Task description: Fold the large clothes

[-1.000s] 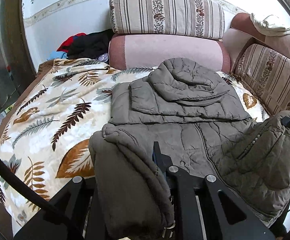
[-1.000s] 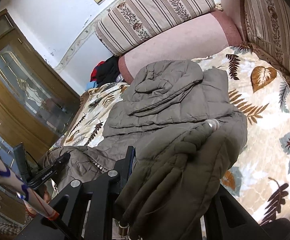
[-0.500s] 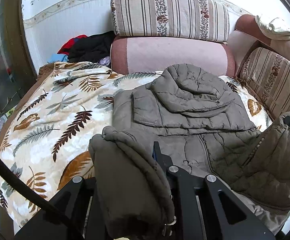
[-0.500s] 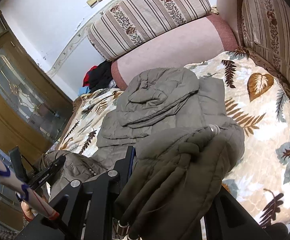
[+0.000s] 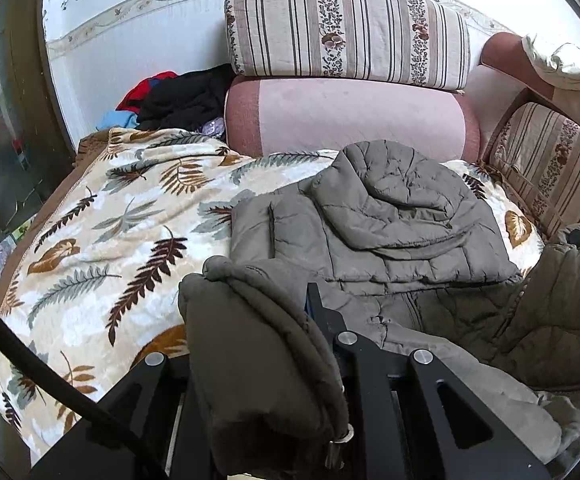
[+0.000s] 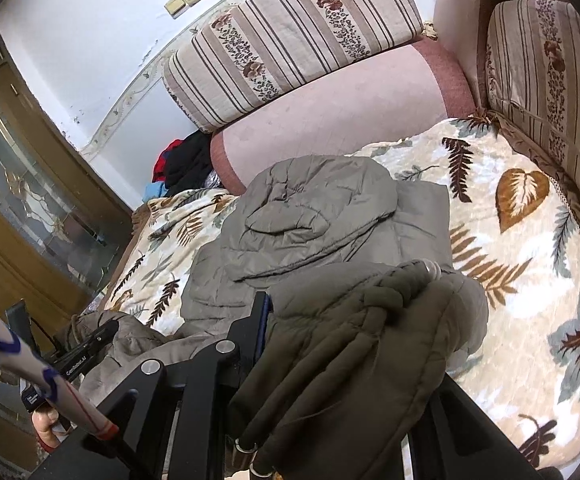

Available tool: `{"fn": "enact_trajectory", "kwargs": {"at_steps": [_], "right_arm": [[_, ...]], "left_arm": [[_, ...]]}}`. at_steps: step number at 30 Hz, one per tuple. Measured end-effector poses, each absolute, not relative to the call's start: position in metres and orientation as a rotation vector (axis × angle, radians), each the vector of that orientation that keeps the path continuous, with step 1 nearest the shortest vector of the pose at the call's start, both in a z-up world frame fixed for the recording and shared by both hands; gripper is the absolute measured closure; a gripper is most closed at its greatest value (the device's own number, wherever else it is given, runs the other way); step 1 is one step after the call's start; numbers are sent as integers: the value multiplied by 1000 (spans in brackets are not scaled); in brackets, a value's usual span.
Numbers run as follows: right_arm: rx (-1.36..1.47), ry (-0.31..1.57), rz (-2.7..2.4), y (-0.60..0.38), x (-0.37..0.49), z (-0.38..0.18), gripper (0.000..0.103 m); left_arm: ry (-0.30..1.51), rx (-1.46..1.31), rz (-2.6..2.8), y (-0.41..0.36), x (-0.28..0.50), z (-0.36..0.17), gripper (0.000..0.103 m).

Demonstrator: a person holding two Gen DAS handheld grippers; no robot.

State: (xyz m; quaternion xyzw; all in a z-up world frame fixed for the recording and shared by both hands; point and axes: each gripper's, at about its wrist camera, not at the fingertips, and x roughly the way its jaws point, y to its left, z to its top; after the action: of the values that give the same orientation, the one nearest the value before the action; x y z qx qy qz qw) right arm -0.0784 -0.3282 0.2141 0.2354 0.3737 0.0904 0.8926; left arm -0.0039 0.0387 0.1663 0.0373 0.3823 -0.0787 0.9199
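Left tongs [image 5: 290,320] first, from the left wrist view: we see them clamped on a bunched corner of the olive-grey padded jacket [image 5: 389,220], the dark fold [image 5: 258,360] draped over the jaws and hiding the left finger; the right finger [image 5: 317,312] shows beside the cloth. We note the jacket lies on a leaf-print blanket [image 5: 110,240] spread over the sofa seat, hood [image 5: 393,192] uppermost and laid flat over the folded upper body. At the right edge another raised bunch of the jacket [image 5: 561,320] hangs lifted off the blanket. Behind the jacket we record a pink bolster [image 5: 349,120] with a striped cushion [image 5: 345,32] resting on it, and a heap of dark and red clothes [image 5: 178,96] in the corner to the left.

Right wrist view: we see the right tongs [image 6: 290,320] gripping a thick wad of the jacket hem [image 6: 349,340], the cloth filling the narrow gap and spilling over the right side; only the left finger [image 6: 262,312] is exposed. A metal snap [image 6: 429,268] shows on the top of the wad. The hood [image 6: 309,200] lies beyond on the blanket [image 6: 529,280]. At lower left we make out the left tongs [image 6: 90,340] with jacket cloth bunched around them, and a patterned sleeve [image 6: 18,360] beside a hand [image 6: 46,432]. A wooden door with glass panes [image 6: 18,200] stands at the left.
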Motion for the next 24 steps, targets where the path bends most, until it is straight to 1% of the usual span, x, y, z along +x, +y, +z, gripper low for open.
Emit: {"fn": "enact_trajectory", "kwargs": {"at_steps": [18,24], "right_arm": [[453,776,148,-340,-33,226,81],[507,764,124,-350,-15,227,81]], "left_arm": [[799,58,-152,31,46,185,87],[796,54,-142,27,68,189,87]]}}
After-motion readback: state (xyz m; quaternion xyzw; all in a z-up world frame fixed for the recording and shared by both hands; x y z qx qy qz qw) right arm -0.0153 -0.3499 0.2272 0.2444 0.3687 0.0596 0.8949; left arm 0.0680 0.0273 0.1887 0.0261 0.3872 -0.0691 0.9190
